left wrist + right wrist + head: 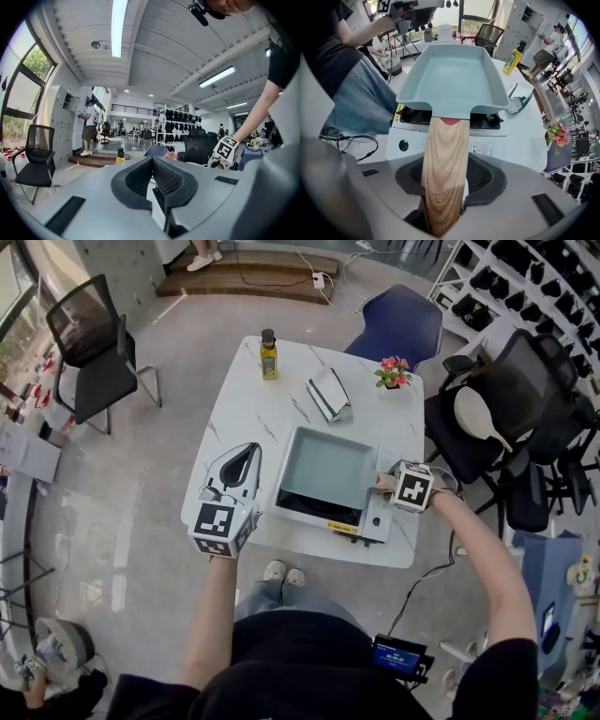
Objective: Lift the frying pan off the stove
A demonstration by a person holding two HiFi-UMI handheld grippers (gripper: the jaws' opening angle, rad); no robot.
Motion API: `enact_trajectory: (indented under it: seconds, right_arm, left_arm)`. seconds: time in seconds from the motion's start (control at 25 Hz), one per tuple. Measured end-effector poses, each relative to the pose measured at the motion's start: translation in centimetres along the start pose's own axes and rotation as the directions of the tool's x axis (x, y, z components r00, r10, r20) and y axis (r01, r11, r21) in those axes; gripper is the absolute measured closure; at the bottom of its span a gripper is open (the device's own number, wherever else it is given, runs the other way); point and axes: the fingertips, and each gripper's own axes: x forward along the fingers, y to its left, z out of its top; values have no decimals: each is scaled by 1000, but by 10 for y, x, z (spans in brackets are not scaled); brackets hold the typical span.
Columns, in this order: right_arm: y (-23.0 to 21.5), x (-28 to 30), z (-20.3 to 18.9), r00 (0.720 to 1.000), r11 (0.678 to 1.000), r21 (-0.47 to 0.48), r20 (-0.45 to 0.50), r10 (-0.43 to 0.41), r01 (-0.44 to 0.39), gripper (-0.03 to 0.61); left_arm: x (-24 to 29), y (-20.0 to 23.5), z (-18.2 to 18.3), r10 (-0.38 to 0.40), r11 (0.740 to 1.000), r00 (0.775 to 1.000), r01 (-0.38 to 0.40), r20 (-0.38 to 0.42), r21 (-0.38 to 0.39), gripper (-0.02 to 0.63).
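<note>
R tool (384,484) sits right of centre in head view, pointing down over the right edge of the stove (361,521); in right gripper view its jaws (446,180) stand wide w/ the wooden handle (443,140) between them, pads closed against both sides of it; handle runs up the middle of that frame to the frying pan (452,79).

Pan (328,470) is pale grey-blue, square, empty; it rests on the stove's black burner top, centre of head view, handle toward the right; no gap seen btwn pan and stove.

L tool (246,457) is left of the pan, just beside the stove, above the desk (244,399), near level; in left gripper view its jaws (153,161) meet at the tips w/ nothing btwn them; the R tool's marker cube (227,149) shows at right there.

Stove is white-fronted, at the lower edge of the white desk; yellow oil bottle (269,354) stands upright near the desk's upper edge; small pot of pink flowers (394,373) at upper right corner; grey-white folded thing (330,393) btwn them, above the pan; black chair (94,352) upper left on the floor; blue chair (398,324) above the desk.
</note>
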Motion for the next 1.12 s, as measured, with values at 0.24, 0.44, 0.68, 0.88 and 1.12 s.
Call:
enact_trajectory:
  seconds: [0.24, 0.44, 0.68, 0.88, 1.12]
  right_arm:
    - [5, 2, -3, 1000, 1000, 1, -10, 12, -12, 484]
    - [4, 3, -5, 1000, 1000, -7, -15, 3, -3, 534]
    - [4, 2, -4, 1000, 1000, -12, -12, 6, -6, 545]
    - [4, 3, -4, 1000, 1000, -18, -8, -5, 4, 551]
    - [3, 5, -6, 1000, 1000, -13, 6, -22, 22, 552]
  left_arm:
    - [1, 1, -1, -1, 1000, 1000, 1, -3, -3, 595]
    - [1, -2, -1, -8, 1000, 1000, 8, -5, -2, 595]
    - [0, 0, -1, -6, 1000, 1000, 6, -7, -1, 595]
    - [-2, -1, -2, -6, 1000, 1000, 6, -9, 0, 595]
    - [-4, 2, -2, -4, 1000, 1000, 4, -10, -2, 595]
